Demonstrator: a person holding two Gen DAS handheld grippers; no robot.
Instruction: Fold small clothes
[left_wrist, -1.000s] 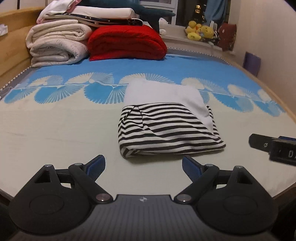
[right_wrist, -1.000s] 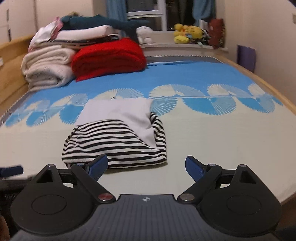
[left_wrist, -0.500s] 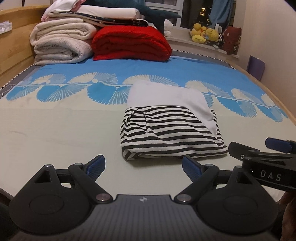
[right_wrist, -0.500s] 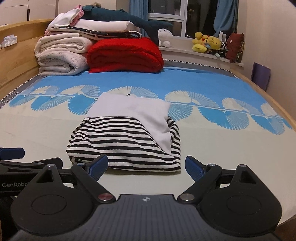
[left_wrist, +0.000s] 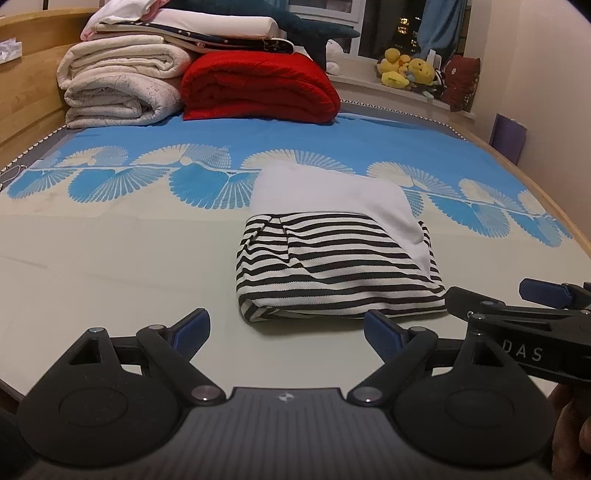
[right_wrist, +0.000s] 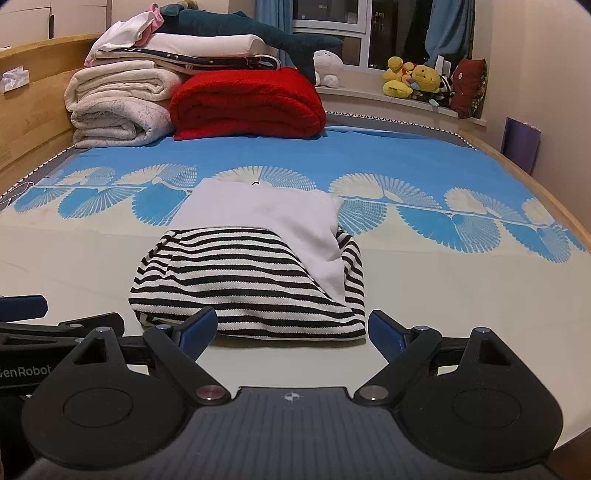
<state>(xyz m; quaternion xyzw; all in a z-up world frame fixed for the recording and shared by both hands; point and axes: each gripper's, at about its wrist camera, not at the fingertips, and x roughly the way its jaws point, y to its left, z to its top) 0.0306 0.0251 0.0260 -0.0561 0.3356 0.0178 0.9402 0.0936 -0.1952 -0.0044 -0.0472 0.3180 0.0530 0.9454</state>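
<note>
I count one folded striped garment (left_wrist: 336, 269) on the bed (left_wrist: 110, 266), lying toward the near edge, with a white part (left_wrist: 328, 195) folded over its far side. Two grippers are mine. Left gripper (left_wrist: 286, 328): jaws spread wide, holding nothing, just short of the garment's near edge. Right gripper (right_wrist: 291, 326): jaws spread wide, empty, straddling that near edge. At the headboard corner sit two folded blankets, one red (right_wrist: 247, 103), one cream (right_wrist: 118, 107). Bare bed lies left and right of the garment.
</note>
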